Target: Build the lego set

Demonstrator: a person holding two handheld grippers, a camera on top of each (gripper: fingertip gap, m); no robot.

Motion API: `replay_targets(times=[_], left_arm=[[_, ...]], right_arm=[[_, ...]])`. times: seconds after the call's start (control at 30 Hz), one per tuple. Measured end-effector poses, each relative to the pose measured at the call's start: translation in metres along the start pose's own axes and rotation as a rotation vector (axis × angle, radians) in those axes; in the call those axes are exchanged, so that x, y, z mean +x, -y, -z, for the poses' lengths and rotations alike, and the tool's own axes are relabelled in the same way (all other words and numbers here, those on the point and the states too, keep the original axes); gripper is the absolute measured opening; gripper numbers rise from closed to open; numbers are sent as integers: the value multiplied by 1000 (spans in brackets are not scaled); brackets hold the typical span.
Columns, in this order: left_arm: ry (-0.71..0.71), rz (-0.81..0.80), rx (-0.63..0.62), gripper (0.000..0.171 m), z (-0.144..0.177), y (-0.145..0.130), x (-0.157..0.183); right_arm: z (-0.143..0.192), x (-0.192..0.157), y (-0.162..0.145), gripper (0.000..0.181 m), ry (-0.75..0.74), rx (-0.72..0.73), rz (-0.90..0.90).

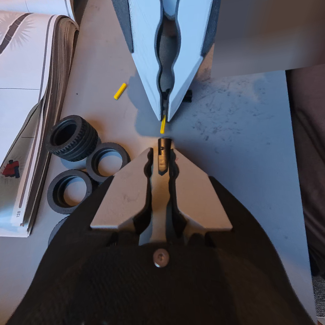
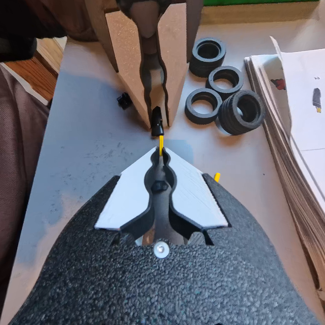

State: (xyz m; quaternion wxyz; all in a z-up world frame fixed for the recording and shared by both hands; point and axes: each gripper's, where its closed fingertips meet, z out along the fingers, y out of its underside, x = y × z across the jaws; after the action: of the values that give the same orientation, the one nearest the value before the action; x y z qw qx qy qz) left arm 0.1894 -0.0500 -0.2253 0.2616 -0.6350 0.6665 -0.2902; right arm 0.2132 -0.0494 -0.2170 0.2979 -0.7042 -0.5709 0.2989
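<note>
Barely begun, by the look of the table (image 1: 246, 123). Left gripper (image 1: 161, 149) clenched on a short black connector (image 1: 164, 154), open end aimed forward. Right gripper (image 2: 160, 148) clenched on a thin yellow axle (image 2: 161, 144), tip poking out past the fingertips. Facing each other nose to nose just above the tabletop. From the left wrist view, a sliver of gap between axle tip (image 1: 162, 125) and connector mouth; from the right wrist view, tip right at the mouth (image 2: 157, 130), possibly just entering, hard to tell which. Judged as the joining step: axle lined up with the hole, push not yet finished. Nothing else assembled anywhere in sight. Left to do, apparently nearly everything: a second yellow axle (image 1: 120, 91) lying loose near the manual (image 1: 21, 105), a small black piece (image 2: 124, 101) lying loose beside the left gripper's fingers, and four black tyres (image 2: 226, 98) clustered between the grippers and the manual, none mounted on anything, two flat and two tipped on edge. No wheels, hubs or chassis visible. Manual open, stacked thick, suggesting a long build ahead.
</note>
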Motion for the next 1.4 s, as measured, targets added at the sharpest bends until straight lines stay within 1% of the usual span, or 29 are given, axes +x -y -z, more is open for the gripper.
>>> replay_targets(times=[0.1, 0.2, 0.37, 0.6, 0.77, 0.9, 0.97, 1.07, 1.13, 1.4], left_arm=[[11, -5, -2, 18, 1, -1, -1], [26, -9, 4, 18, 2, 0, -3], [51, -46, 88, 15, 8, 18, -3], [51, -119, 90, 15, 1, 25, 5], [46, -164, 113, 3, 0, 29, 12], [50, -168, 115, 2, 0, 30, 12], [56, -144, 126, 2, 1, 32, 10], [12, -42, 162, 2, 4, 35, 7], [-10, 6, 187, 2, 6, 37, 5], [-32, 26, 235, 2, 12, 43, 7]], right_arm=[[5, 2, 2, 1, 25, 33, -48], [6, 1, 2, 1, 38, 37, -68], [6, -1, 4, 1, 70, 47, -104], [6, -11, 13, 1, 167, 89, -180], [3, -16, 13, 1, 207, 78, -203], [6, -14, 16, 1, 212, 104, -219], [9, -13, 19, 2, 191, 133, -192], [14, -7, 21, 2, 64, 163, -46], [17, -6, 23, 2, 14, 172, 23], [22, -8, 29, 5, -35, 211, 112]])
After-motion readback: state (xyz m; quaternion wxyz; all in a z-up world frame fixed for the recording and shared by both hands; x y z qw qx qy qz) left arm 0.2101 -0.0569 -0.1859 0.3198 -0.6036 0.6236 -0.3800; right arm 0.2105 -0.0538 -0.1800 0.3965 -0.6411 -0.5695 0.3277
